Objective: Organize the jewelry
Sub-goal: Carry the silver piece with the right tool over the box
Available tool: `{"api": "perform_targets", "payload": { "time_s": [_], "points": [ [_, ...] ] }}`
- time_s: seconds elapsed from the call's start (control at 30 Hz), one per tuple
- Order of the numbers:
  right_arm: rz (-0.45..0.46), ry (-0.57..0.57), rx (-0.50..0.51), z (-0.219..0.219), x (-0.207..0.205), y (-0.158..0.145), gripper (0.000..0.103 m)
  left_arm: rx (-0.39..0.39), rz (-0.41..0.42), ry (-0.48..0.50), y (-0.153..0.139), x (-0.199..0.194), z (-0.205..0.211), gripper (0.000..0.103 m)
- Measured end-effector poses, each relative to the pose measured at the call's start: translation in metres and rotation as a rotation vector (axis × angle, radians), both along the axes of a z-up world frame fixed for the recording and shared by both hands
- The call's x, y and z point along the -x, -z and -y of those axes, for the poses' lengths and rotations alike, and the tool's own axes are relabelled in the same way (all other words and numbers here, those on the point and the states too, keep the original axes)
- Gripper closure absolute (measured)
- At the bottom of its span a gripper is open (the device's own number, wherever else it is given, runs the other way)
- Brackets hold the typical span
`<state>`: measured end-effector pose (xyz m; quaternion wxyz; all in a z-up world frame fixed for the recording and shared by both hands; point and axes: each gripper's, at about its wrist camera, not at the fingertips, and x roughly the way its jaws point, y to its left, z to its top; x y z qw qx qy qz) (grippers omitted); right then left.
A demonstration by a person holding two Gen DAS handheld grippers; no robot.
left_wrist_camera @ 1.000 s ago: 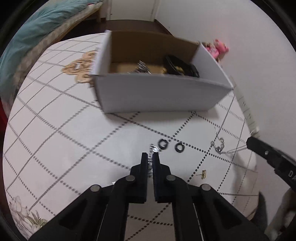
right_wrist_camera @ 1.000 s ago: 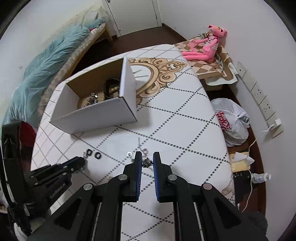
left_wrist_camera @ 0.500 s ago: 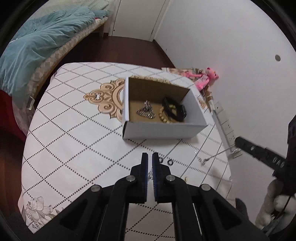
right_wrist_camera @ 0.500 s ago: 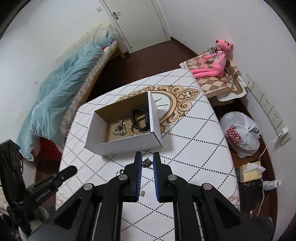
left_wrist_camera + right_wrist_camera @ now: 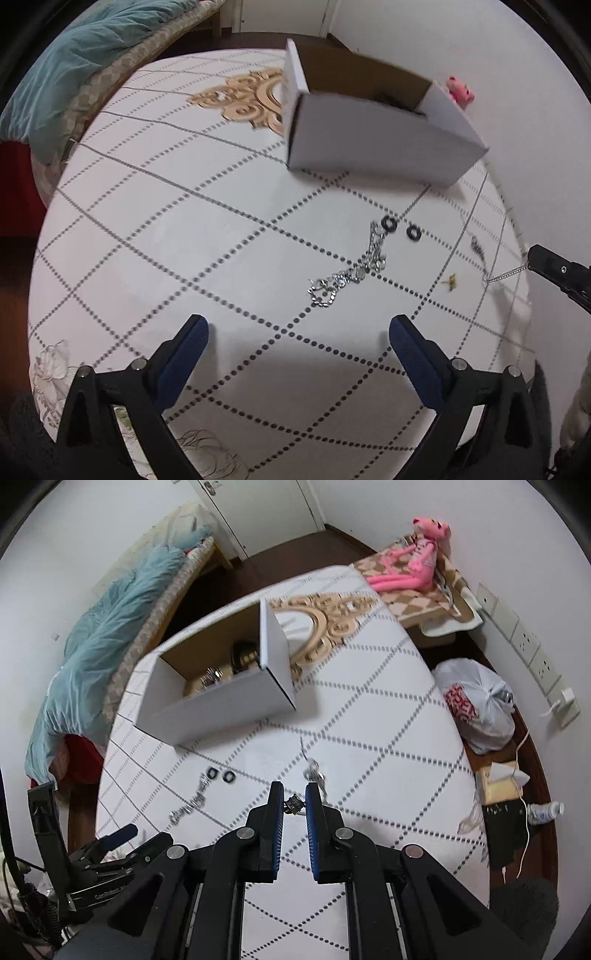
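A white cardboard box (image 5: 373, 147) stands on the white patterned table (image 5: 184, 236); it also shows in the right wrist view (image 5: 221, 705) with jewelry inside. My left gripper (image 5: 298, 332) is open and empty, just short of a silver bracelet (image 5: 351, 273). Two black rings (image 5: 400, 228) lie past the bracelet. A small gold earring (image 5: 451, 282) lies to the right. My right gripper (image 5: 294, 805) is shut on a thin silver chain necklace (image 5: 293, 805), whose chain (image 5: 506, 274) hangs from it down to the table; its pendant end (image 5: 314, 771) rests there.
A bed with a teal blanket (image 5: 110, 627) stands left of the table. A pink plush toy (image 5: 413, 565) sits on a stool beyond it. A white plastic bag (image 5: 476, 705) and wall sockets (image 5: 524, 642) are on the right.
My left gripper opened and the silver bracelet now lies on the table in front of it. Both grippers dropped lower toward the table. The right still holds the chain.
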<state>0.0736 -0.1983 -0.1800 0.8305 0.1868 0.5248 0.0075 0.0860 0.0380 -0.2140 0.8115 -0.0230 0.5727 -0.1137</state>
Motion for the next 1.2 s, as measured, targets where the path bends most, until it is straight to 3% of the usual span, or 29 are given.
{"api": "perform_targets", "payload": {
  "time_s": [0.13, 0.23, 0.27, 0.3, 0.37, 0.57, 0.87, 1.2],
  "points": [
    [-0.026, 0.018, -0.002, 0.003, 0.002, 0.013, 0.091, -0.094, 0.054, 0.049, 0.007, -0.002, 0.021, 0.004],
    [-0.028, 0.026, 0.006, 0.005, 0.002, 0.014, 0.091, -0.145, 0.1, 0.099, 0.007, -0.003, 0.035, 0.022],
    [-0.027, 0.029, 0.007, 0.005, 0.002, 0.013, 0.091, -0.139, 0.116, 0.116, 0.004, -0.003, 0.039, 0.042],
    [-0.025, 0.032, 0.01, 0.006, 0.002, 0.012, 0.091, -0.135, 0.125, 0.126, 0.002, -0.004, 0.041, 0.07],
    [-0.019, 0.039, 0.01, 0.007, 0.001, 0.009, 0.091, -0.111, 0.109, 0.142, -0.002, -0.01, 0.043, 0.098],
    [0.011, 0.053, -0.002, 0.008, -0.003, -0.002, 0.091, 0.033, 0.094, 0.094, -0.016, -0.013, 0.027, 0.099],
    [0.08, 0.065, -0.043, 0.012, -0.008, -0.033, 0.091, 0.201, 0.187, 0.048, -0.088, -0.009, 0.006, 0.099],
    [0.216, -0.017, -0.132, 0.006, -0.045, -0.118, 0.091, 0.322, 0.305, 0.079, -0.176, -0.046, 0.013, 0.099]
  ]
}}
